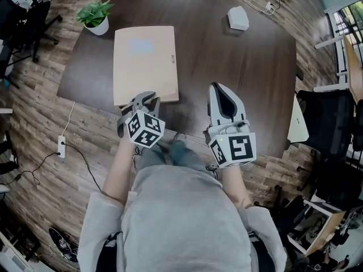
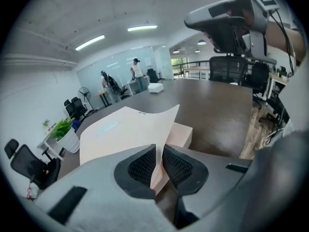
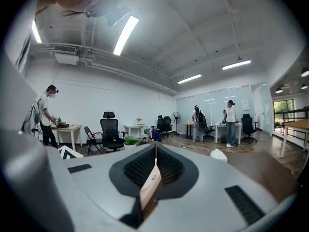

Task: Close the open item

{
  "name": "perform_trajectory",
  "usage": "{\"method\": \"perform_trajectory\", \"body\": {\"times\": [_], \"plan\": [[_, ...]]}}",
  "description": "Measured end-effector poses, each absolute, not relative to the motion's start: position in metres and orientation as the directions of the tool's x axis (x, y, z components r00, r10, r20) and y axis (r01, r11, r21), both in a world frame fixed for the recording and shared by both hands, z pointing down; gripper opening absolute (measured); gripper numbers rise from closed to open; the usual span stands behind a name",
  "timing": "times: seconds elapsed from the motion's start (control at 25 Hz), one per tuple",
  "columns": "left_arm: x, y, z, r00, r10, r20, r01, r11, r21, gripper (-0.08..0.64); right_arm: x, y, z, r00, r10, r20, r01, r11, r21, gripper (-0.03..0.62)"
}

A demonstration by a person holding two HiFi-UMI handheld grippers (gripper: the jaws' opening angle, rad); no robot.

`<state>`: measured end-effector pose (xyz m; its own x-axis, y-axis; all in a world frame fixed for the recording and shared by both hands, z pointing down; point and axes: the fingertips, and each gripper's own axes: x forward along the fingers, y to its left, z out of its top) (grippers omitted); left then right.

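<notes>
**One gripper clamped on the folder's cover, the other shut on nothing**

One beige folder (image 1: 144,61) lies on the left half of the dark surface (image 1: 244,84), its long sides running from the near edge toward the far edge. Its near end reaches almost to the near edge.

The left gripper (image 1: 146,99) sits at the near end of the folder, by the near edge. In the left gripper view its jaws are clamped on the thin cover (image 2: 130,129). The sheet stands on edge between the ribbed pads and curves up away from the thicker body of the folder beneath.

The right gripper (image 1: 218,90) is over bare surface to the right of the folder, well apart from it and pointing toward the far edge. In the right gripper view its jaws are pressed together with nothing between them.

A potted plant (image 1: 96,16) stands at the far left corner, just beside the folder's far end. A small white block (image 1: 238,18) rests near the far edge, toward the right.
</notes>
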<state>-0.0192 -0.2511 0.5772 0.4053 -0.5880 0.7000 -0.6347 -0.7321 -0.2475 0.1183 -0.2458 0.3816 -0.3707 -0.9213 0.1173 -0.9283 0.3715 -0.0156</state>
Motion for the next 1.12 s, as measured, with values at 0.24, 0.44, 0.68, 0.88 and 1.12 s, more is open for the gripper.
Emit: {"method": "perform_trajectory", "body": {"times": [0.24,0.44,0.68,0.88,1.12], "plan": [[-0.015,-0.248,0.588,0.351,-0.541,0.764,-0.521,-0.791,-0.321,0.035,0.119,-0.246,0.381,-0.386,-0.915,0.114,-0.922,0.386,-0.018,0.014],[-0.011,-0.247,0.591,0.281,-0.503,0.817,-0.357,-0.845,-0.397,0.037,0.119,-0.247,0.380,-0.387,-0.916,0.108,-0.922,0.386,-0.028,0.014],[-0.013,-0.244,0.586,0.325,-0.509,0.797,-0.353,-0.847,-0.397,0.071,0.117,-0.244,0.375,-0.394,-0.914,0.099,-0.919,0.394,-0.017,0.014],[-0.012,-0.242,0.586,0.395,-0.456,0.798,-0.391,-0.869,-0.303,0.107,0.120,-0.243,0.375,-0.382,-0.918,0.101,-0.924,0.382,-0.020,0.014],[-0.011,-0.241,0.588,0.476,-0.364,0.801,-0.444,-0.885,-0.139,0.126,0.120,-0.243,0.375,-0.377,-0.921,0.104,-0.926,0.376,-0.022,0.014]]}}
